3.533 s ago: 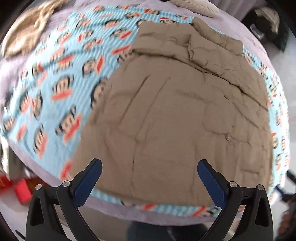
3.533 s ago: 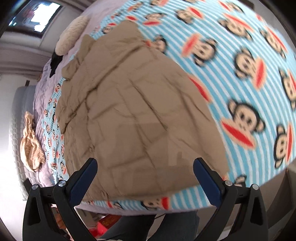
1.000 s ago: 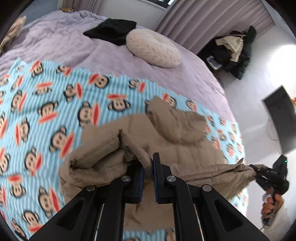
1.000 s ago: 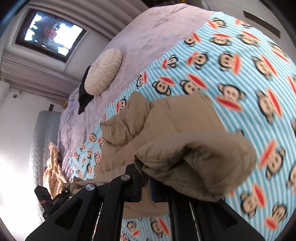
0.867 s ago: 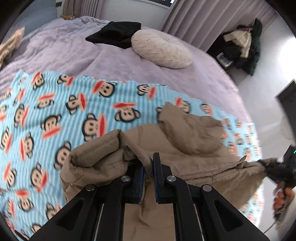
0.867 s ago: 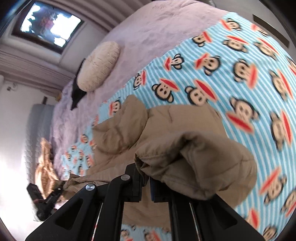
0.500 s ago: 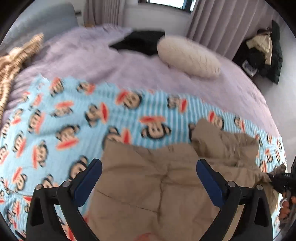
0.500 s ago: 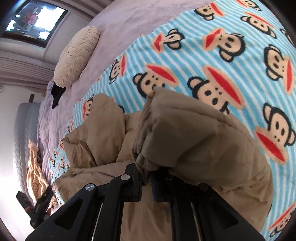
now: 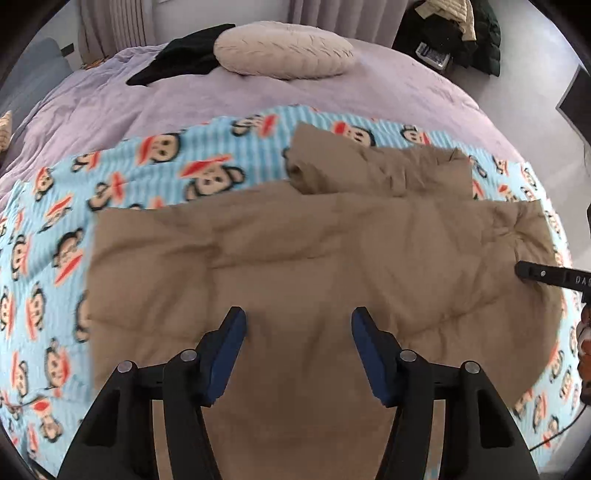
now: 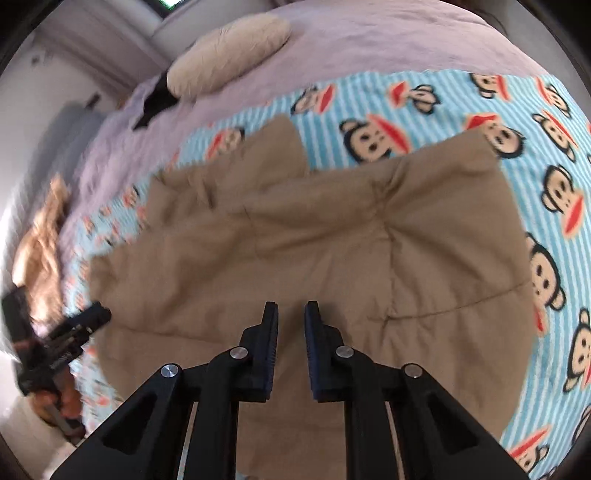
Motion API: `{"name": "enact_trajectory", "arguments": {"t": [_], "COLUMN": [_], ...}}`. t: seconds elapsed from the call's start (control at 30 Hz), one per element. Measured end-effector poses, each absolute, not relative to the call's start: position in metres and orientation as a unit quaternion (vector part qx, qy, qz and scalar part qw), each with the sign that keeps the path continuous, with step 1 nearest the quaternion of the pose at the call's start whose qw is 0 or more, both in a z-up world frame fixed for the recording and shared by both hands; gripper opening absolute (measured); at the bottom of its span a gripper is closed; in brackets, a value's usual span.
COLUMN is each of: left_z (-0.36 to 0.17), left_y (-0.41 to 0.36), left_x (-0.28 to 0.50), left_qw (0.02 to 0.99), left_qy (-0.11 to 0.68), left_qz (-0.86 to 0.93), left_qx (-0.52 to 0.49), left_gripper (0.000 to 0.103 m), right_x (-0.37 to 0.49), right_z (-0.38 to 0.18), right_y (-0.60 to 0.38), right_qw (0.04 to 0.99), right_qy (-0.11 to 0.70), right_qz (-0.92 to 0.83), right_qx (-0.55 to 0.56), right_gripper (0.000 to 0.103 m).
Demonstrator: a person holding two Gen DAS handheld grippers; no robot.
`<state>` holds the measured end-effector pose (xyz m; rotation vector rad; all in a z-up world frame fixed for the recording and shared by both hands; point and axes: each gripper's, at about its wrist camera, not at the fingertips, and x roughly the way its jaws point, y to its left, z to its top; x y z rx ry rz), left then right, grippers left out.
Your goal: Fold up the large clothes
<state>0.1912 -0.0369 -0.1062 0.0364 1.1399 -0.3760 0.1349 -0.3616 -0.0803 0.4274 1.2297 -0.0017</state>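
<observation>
A tan quilted jacket [image 9: 295, 258] lies folded over on itself on a blue striped monkey-print blanket [image 9: 166, 155], its hood [image 9: 332, 166] sticking out at the far edge. My left gripper [image 9: 298, 317] hovers over the near half of the jacket; its jaws are closing with nothing between them. The right gripper [image 10: 291, 308] hangs over the same jacket [image 10: 314, 240], jaws opening by a narrow gap and holding nothing. Each gripper shows at the edge of the other view: right gripper [image 9: 546, 275], left gripper [image 10: 74, 328].
The blanket [image 10: 406, 96] covers a lilac bedspread [image 9: 110, 107]. A cream round pillow [image 9: 284, 51] and a black garment [image 9: 184, 62] lie at the far side. Dark clothes [image 9: 461, 33] are piled beyond the bed. A tan knit cloth [image 10: 40, 251] lies at the left.
Both grippers let go of the jacket hem they held raised, and it now lies flat over the jacket's upper half. The left jaws opened wide, then narrowed. Both grippers sank lower.
</observation>
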Motion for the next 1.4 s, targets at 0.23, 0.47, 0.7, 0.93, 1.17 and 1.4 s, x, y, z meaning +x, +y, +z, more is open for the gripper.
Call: {"name": "enact_trajectory", "arguments": {"t": [0.23, 0.47, 0.7, 0.93, 1.17, 1.4], "left_z": [-0.146, -0.157, -0.144, -0.185, -0.193, -0.136], "left_y": [-0.052, -0.058, 0.008, 0.032, 0.053, 0.055], "left_x": [0.251, 0.274, 0.263, 0.29, 0.301, 0.256], "left_qw": [0.843, 0.842, 0.87, 0.852, 0.824, 0.843], "left_qy": [0.527, 0.527, 0.483, 0.523, 0.563, 0.537], "left_qz": [-0.106, -0.115, -0.025, -0.009, 0.008, -0.009], "left_qx": [0.002, 0.033, 0.094, 0.018, -0.064, 0.019], "left_gripper": [0.062, 0.063, 0.063, 0.086, 0.098, 0.098], "right_x": [0.18, 0.199, 0.167, 0.175, 0.197, 0.173], "right_z": [-0.121, -0.137, -0.103, -0.139, -0.142, -0.092], "right_y": [-0.372, -0.385, -0.425, -0.462, -0.454, -0.428], "right_qw": [0.809, 0.804, 0.821, 0.795, 0.787, 0.801], "right_qy": [0.559, 0.56, 0.546, 0.555, 0.566, 0.547], "right_qz": [-0.039, -0.041, -0.116, -0.155, -0.175, -0.172], "right_qx": [0.177, 0.195, 0.125, 0.191, 0.171, 0.169], "right_gripper": [0.01, 0.006, 0.006, 0.006, 0.01, 0.037]}}
